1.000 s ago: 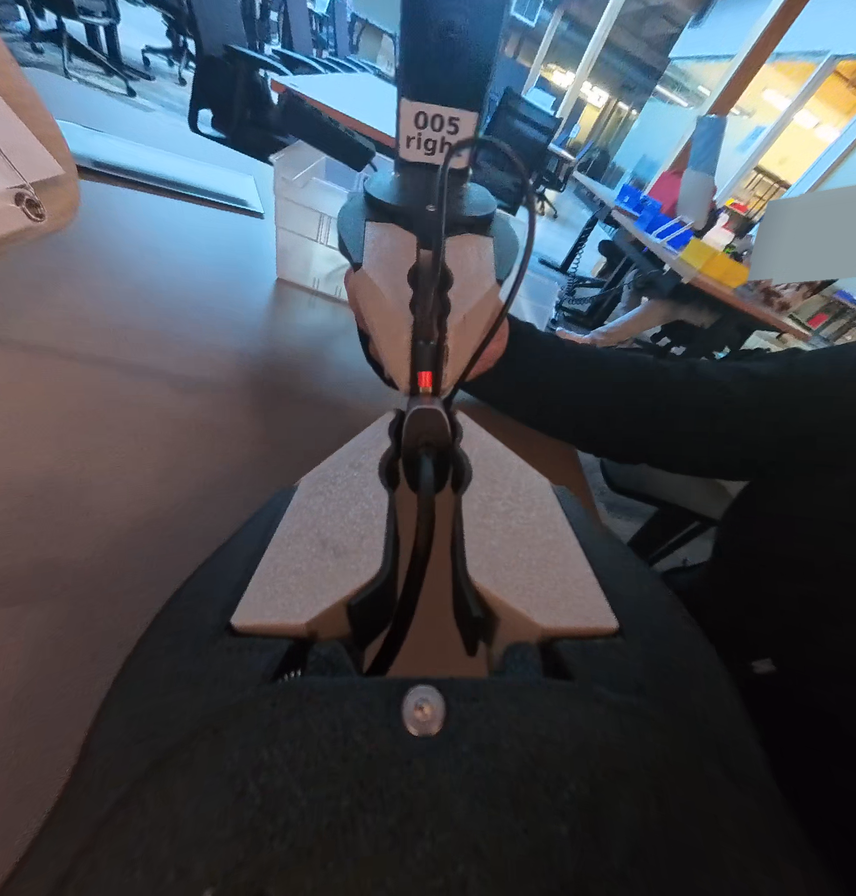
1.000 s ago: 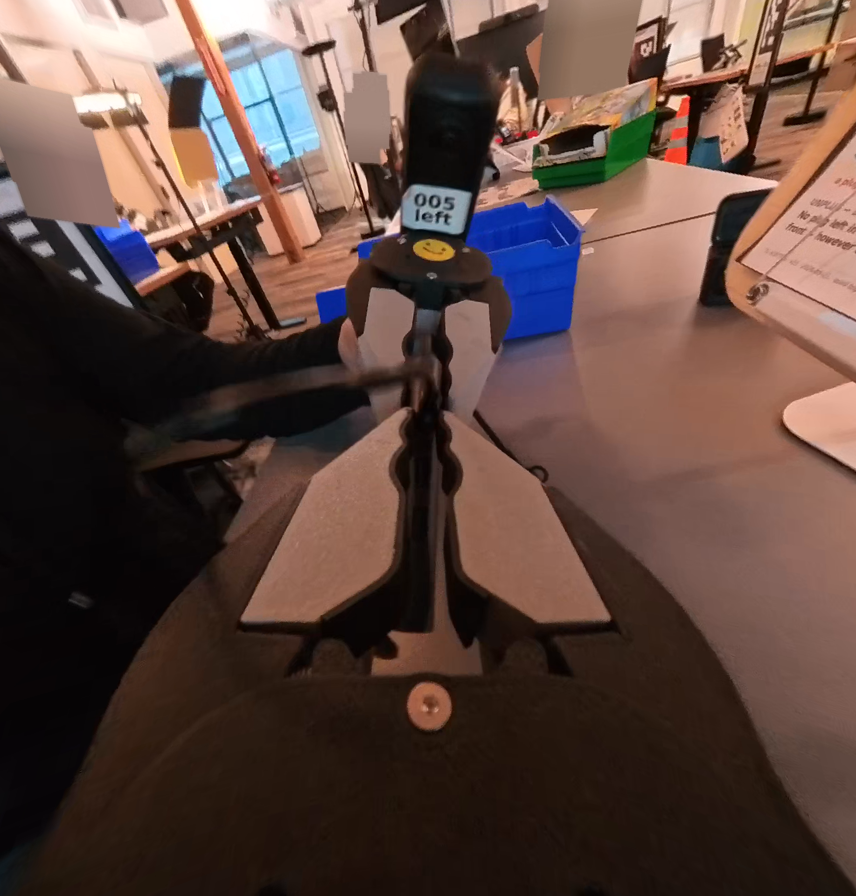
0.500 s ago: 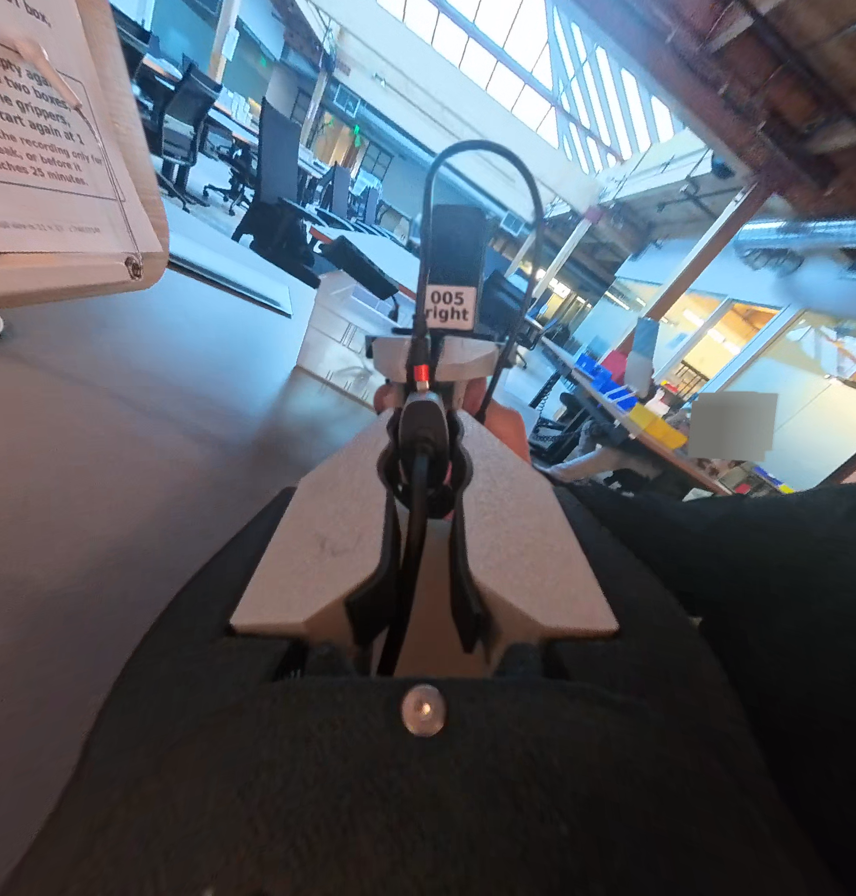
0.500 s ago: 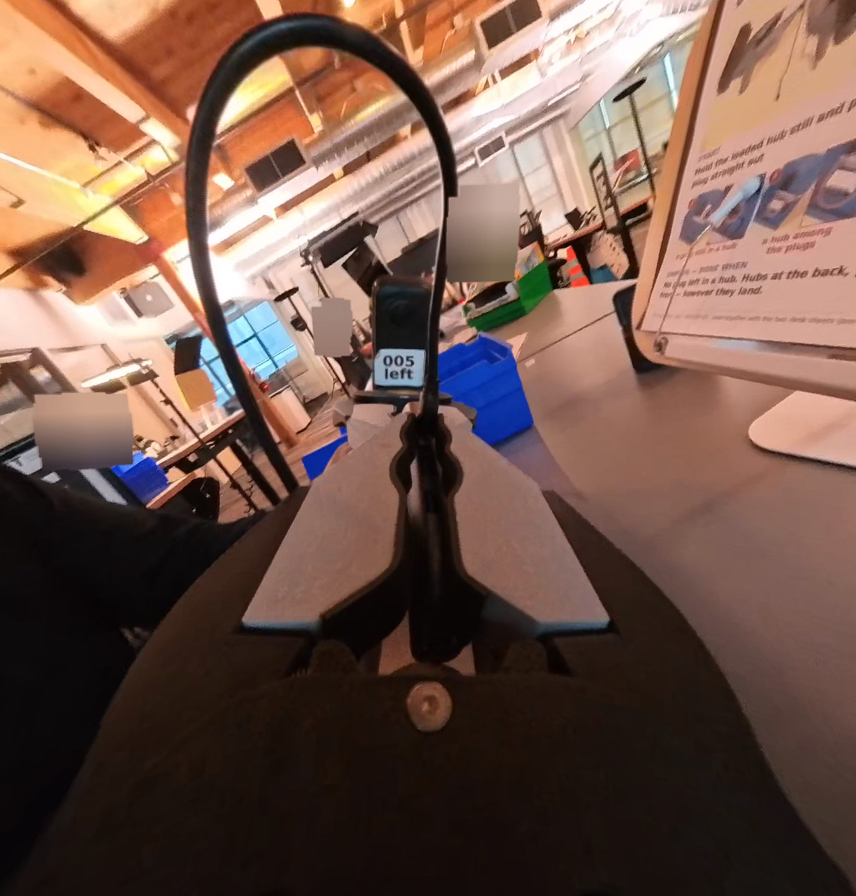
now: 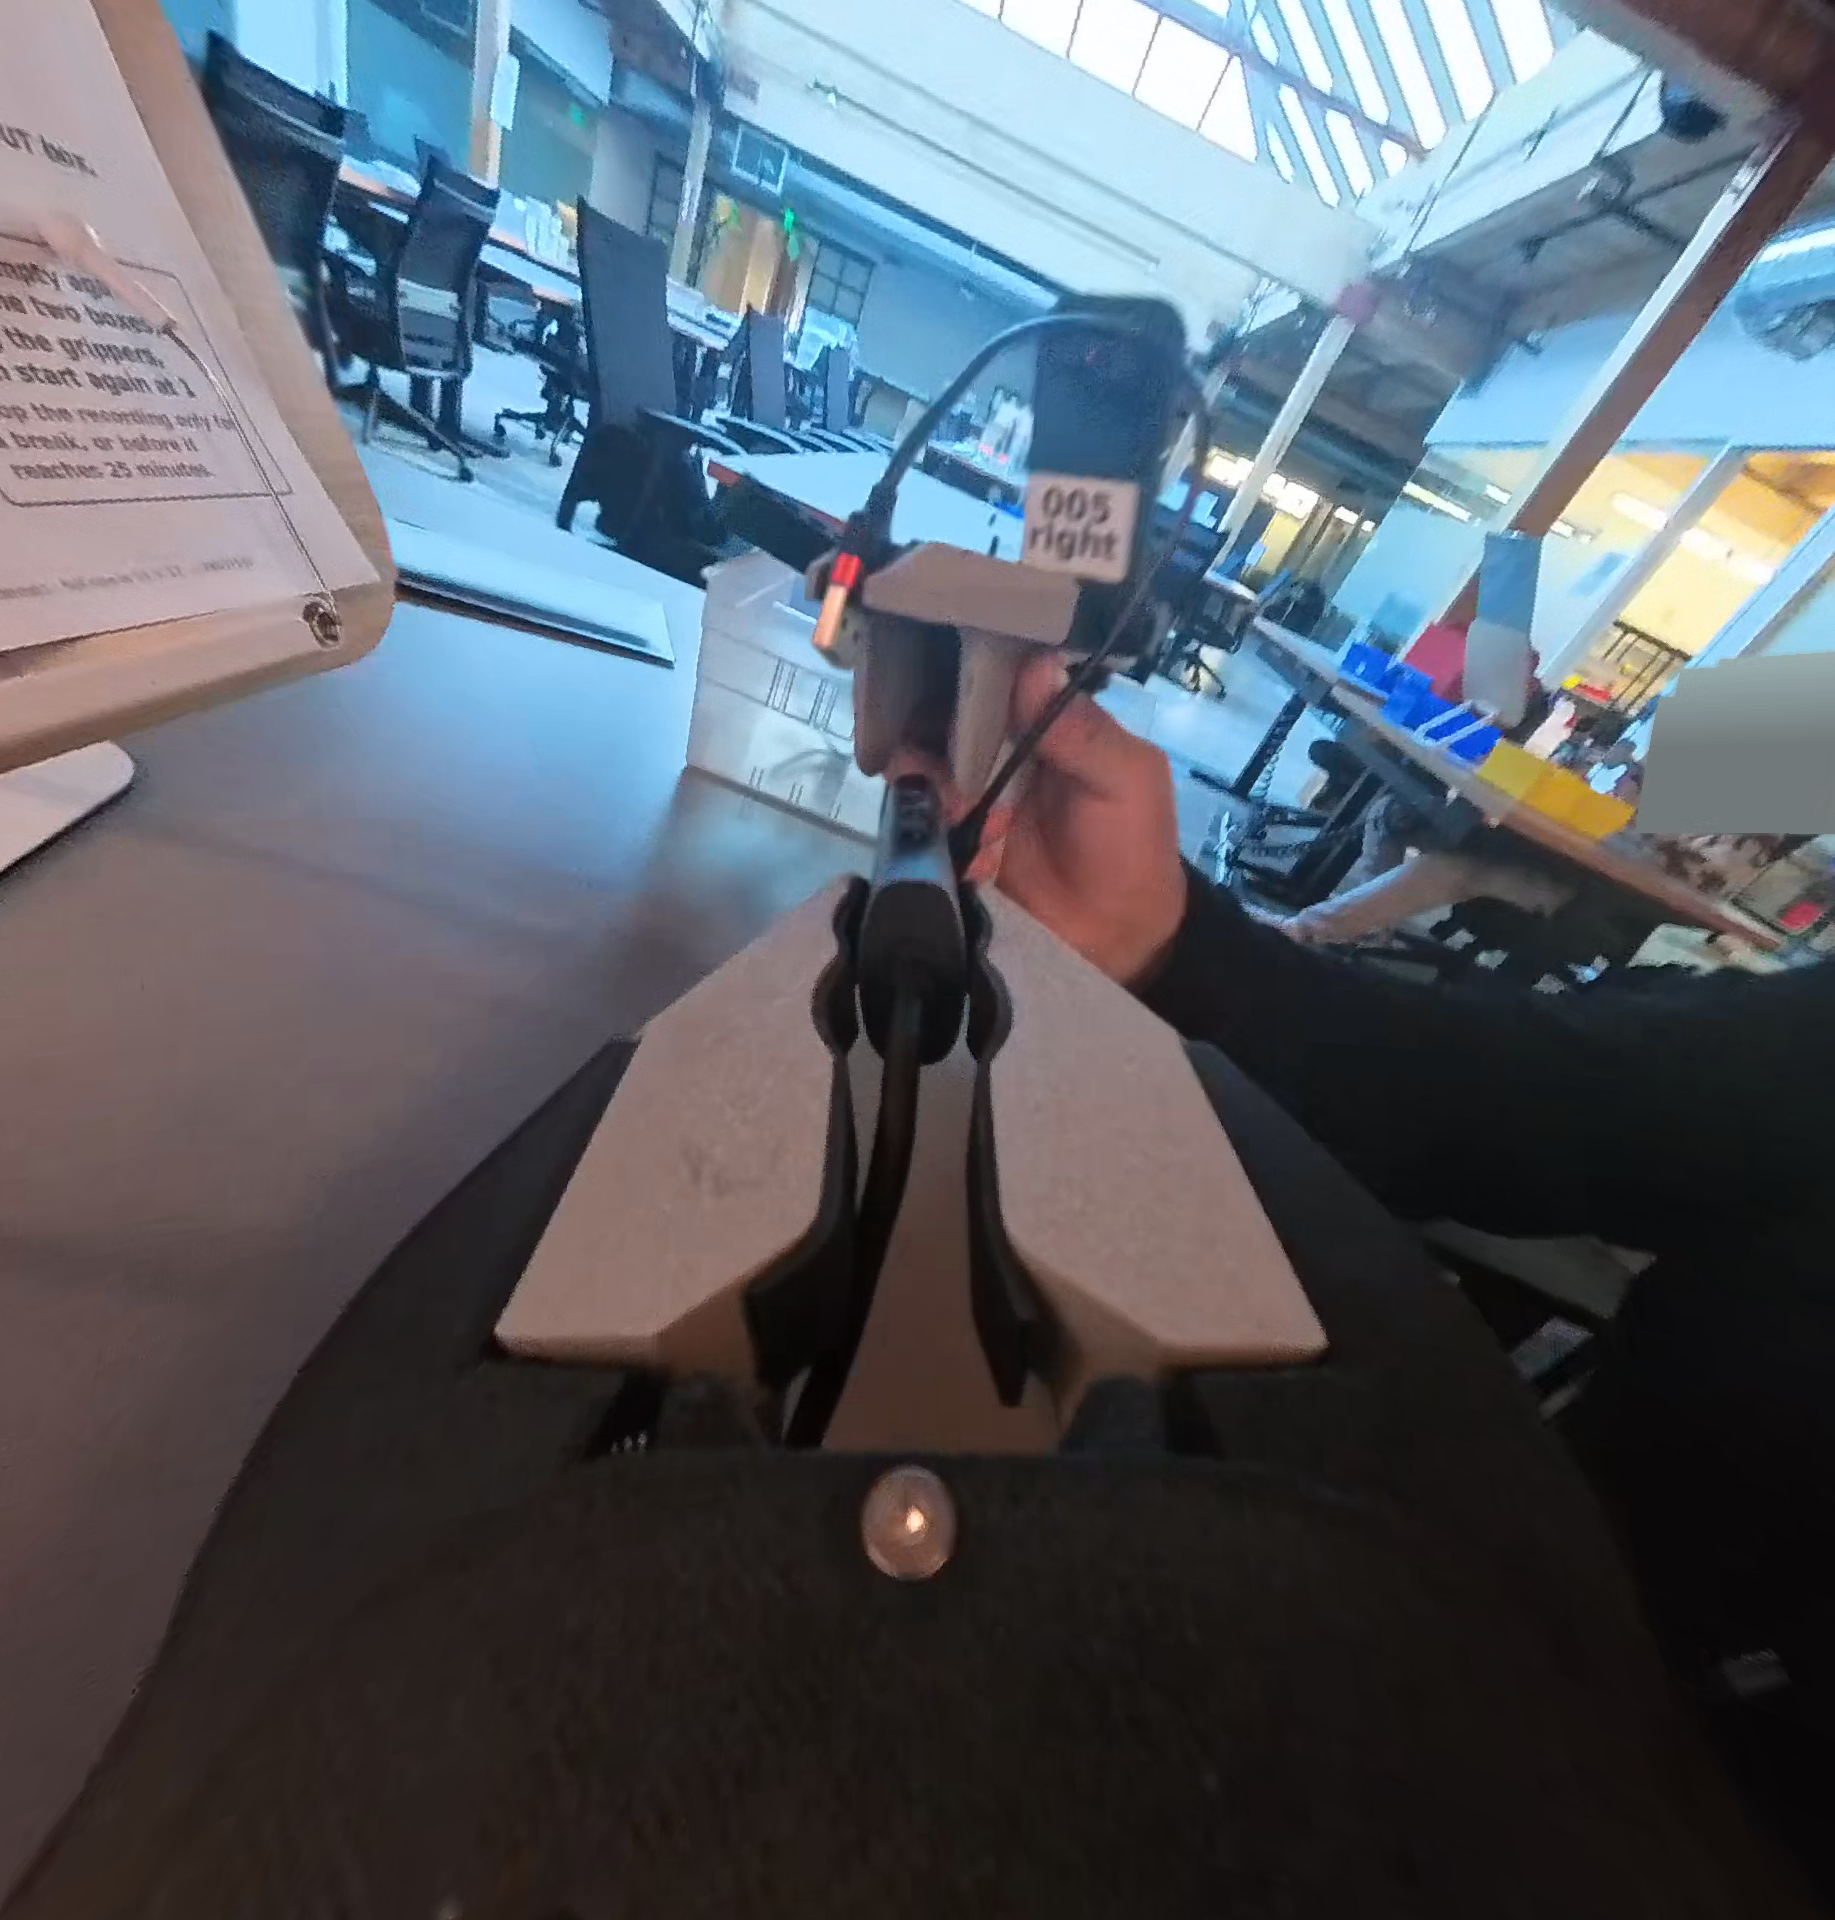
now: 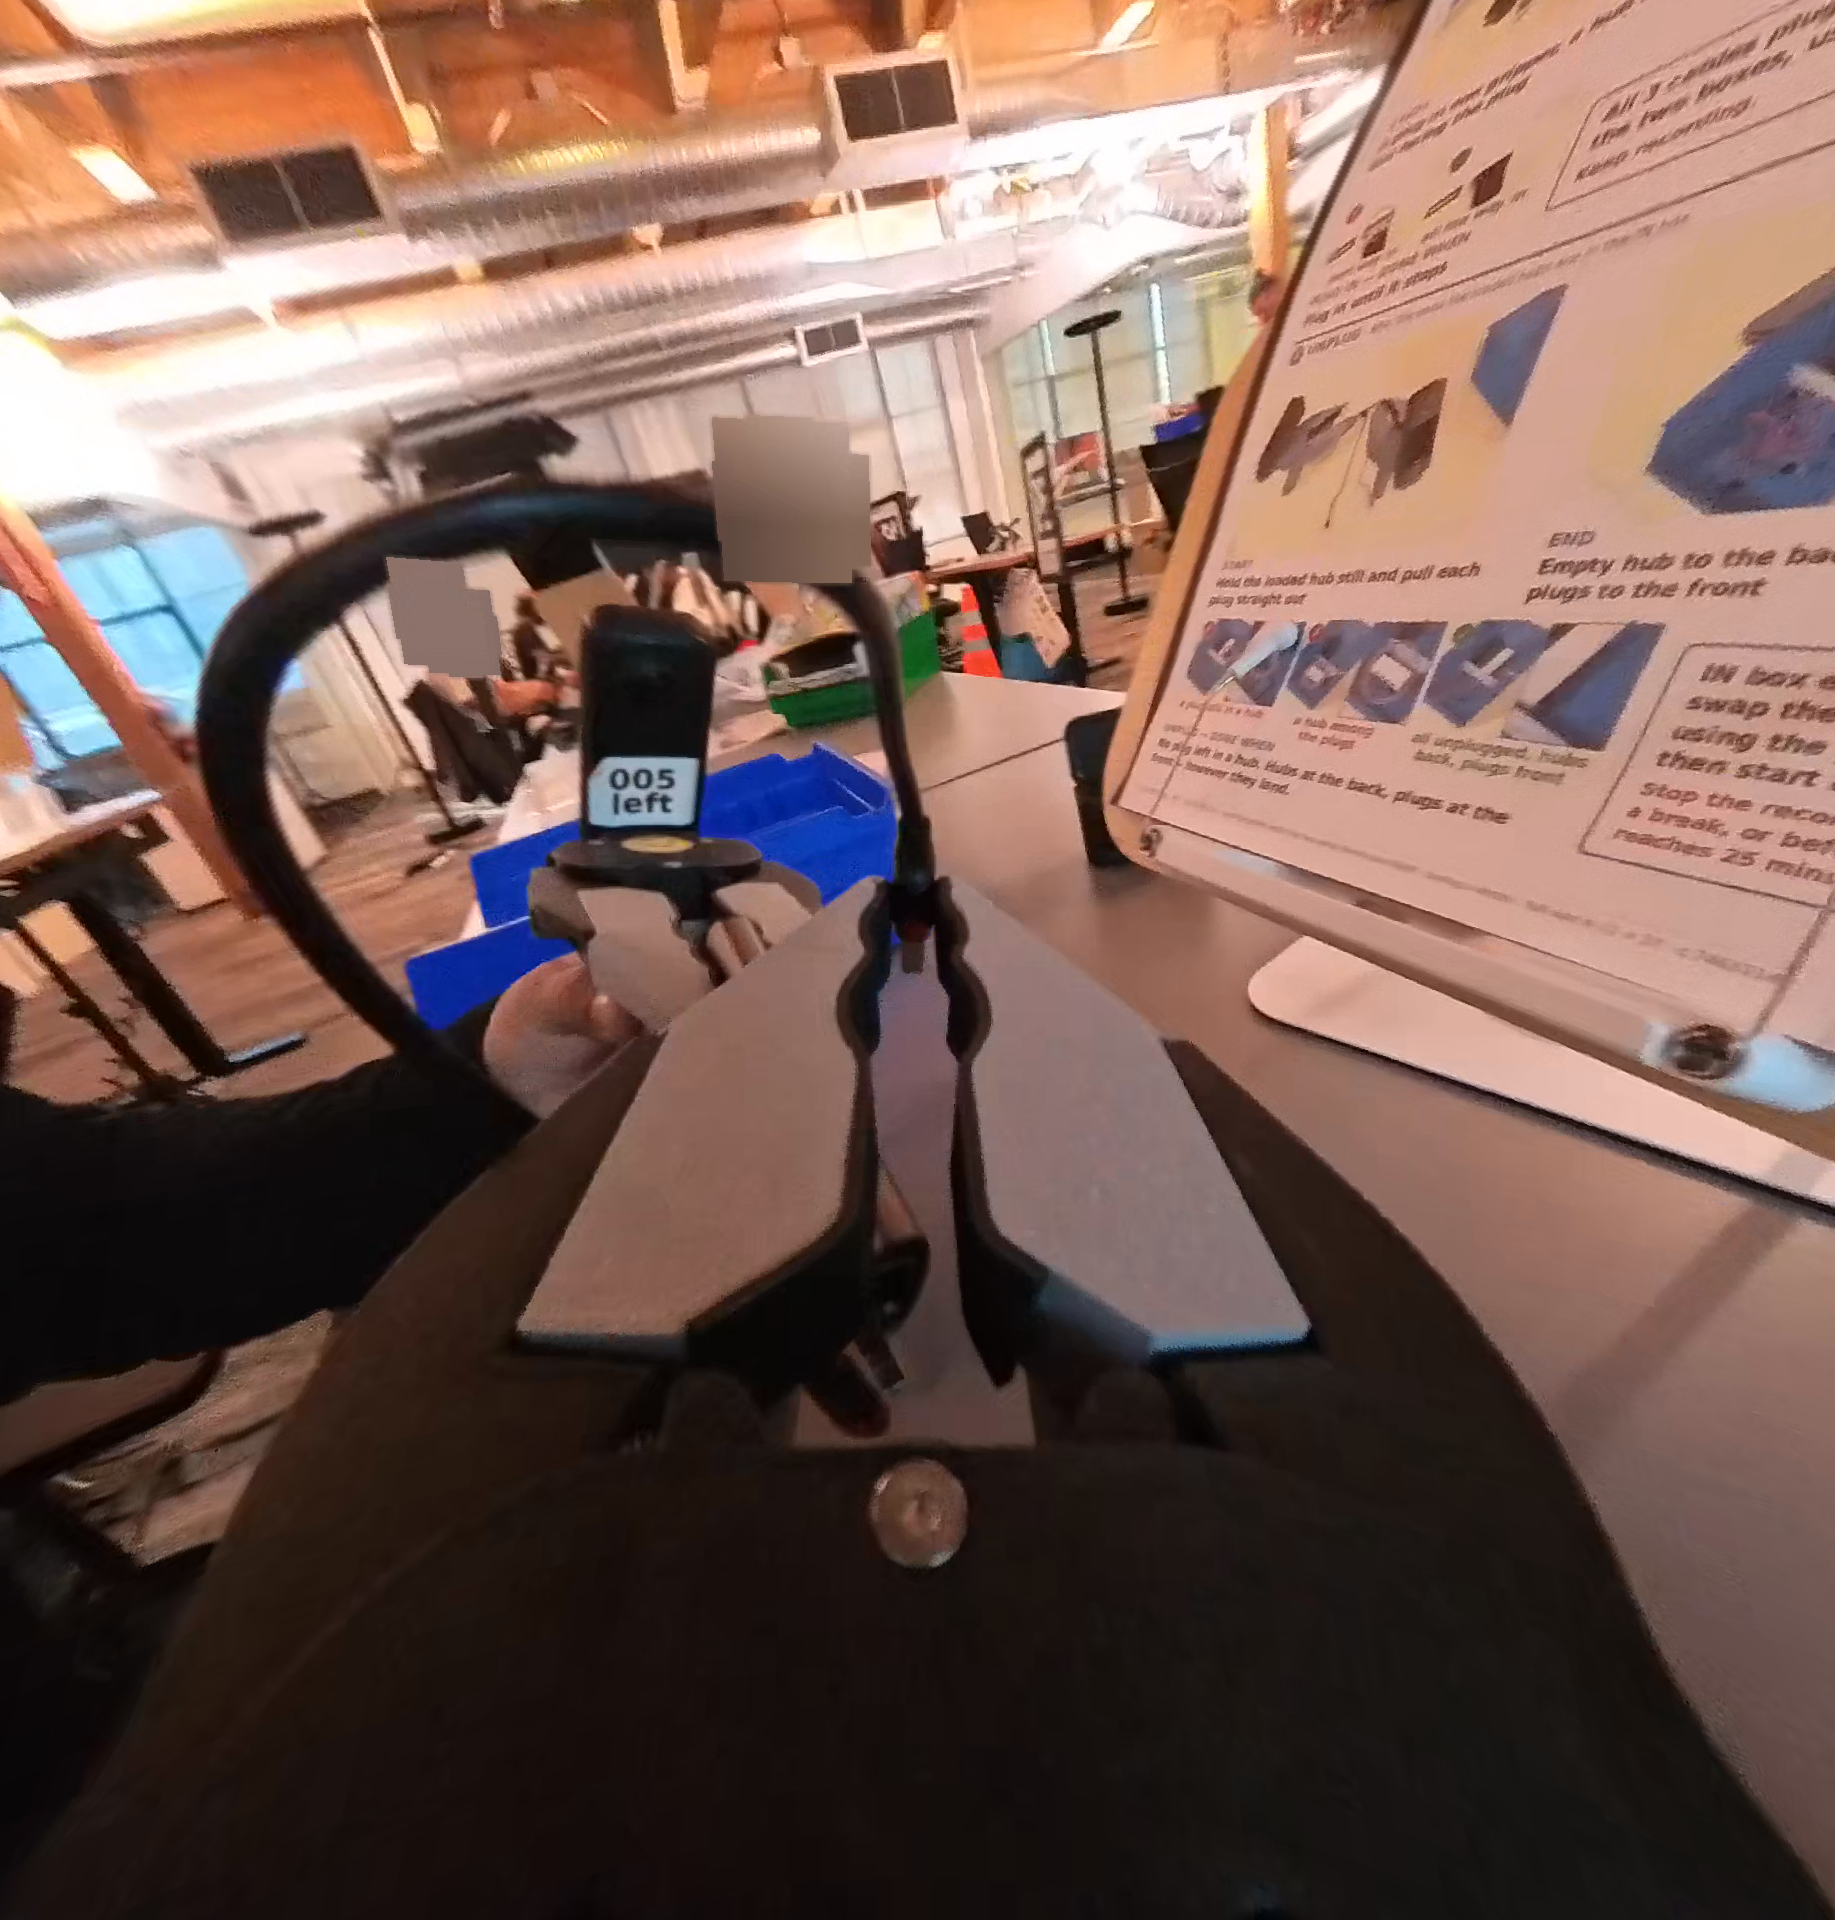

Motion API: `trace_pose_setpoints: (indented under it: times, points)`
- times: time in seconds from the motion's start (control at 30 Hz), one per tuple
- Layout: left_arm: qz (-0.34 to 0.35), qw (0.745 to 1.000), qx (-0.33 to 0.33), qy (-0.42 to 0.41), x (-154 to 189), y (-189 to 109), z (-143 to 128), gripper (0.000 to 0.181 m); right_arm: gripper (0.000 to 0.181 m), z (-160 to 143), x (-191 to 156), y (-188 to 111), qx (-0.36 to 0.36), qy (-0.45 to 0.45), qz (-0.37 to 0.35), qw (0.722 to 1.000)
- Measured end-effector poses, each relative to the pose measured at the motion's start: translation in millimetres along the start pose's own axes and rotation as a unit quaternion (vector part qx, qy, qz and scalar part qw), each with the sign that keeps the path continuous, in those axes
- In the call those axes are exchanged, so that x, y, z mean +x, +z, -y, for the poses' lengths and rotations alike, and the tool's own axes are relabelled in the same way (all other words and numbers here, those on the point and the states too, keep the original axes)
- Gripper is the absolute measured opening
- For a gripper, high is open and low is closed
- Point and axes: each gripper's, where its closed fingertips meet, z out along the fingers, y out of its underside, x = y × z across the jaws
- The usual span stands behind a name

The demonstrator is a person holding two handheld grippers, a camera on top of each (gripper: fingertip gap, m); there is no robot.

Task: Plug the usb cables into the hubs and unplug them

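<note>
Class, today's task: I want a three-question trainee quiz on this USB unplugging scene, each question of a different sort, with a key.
1. True or false: the USB plug in the right tongs is seated in the hub.
2. The black cable leading from the right tongs: A lies flat on the table; B arches up in a loop; C is coiled inside a box.
3. Fill in: in the right wrist view, the bin behind the left tongs is ___ in colour.

Key: 1 false, the plug's metal end is bare; 2 B; 3 blue.
</note>
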Motion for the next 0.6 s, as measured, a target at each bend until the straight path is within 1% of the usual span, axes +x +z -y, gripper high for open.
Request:
trace_pose_setpoints:
  times: [0.07, 0.1, 0.17, 0.23, 0.27, 0.33, 0.4, 0.43, 0.5, 0.6]
  points:
    - [0.007, 1.0, -0.023, 0.016, 0.4, 4.6, -7.7, 0.015, 0.003, 9.0, -5.0, -9.7, -0.001, -0.017, -0.024, 1.0]
    - [0.011, 0.999, -0.031, 0.024, 0.2, 6.4, -10.5, 0.015, 0.004, 16.3, -9.5, -19.4, -0.004, -0.028, -0.036, 0.999]
    - [0.012, 0.999, -0.044, 0.03, 1.2, 9.5, -15.3, 0.015, 0.004, 36.0, -20.1, -48.8, -0.012, -0.066, -0.069, 0.995]
    - [0.004, 0.999, -0.045, 0.025, 5.0, 11.7, -16.3, 0.015, 0.004, 59.0, -23.1, -90.8, -0.038, -0.107, -0.127, 0.985]
    - [-0.002, 0.999, -0.043, 0.023, 7.7, 12.6, -15.9, 0.014, 0.004, 70.8, -20.3, -116.3, -0.057, -0.129, -0.168, 0.976]
    - [-0.01, 0.999, -0.048, 0.021, 11.5, 14.3, -17.3, 0.015, 0.004, 90.9, -10.6, -171.5, -0.104, -0.17, -0.252, 0.947]
    - [-0.006, 0.998, -0.056, 0.022, 11.9, 16.4, -19.8, 0.015, 0.004, 99.9, 5.4, -227.8, -0.162, -0.196, -0.334, 0.908]
    - [-0.007, 0.998, -0.06, 0.022, 12.4, 17.3, -21.4, 0.015, 0.004, 97.7, 12.9, -252.4, -0.195, -0.199, -0.362, 0.89]
    - [-0.012, 0.998, -0.063, 0.024, 14.7, 19.3, -23.1, 0.015, 0.003, 77.9, 28.7, -293.4, -0.267, -0.189, -0.396, 0.858]
    - [-0.013, 0.997, -0.068, 0.024, 15.3, 21.8, -25.9, 0.015, 0.004, 24.7, 55.3, -343.0, -0.373, -0.13, -0.44, 0.806]
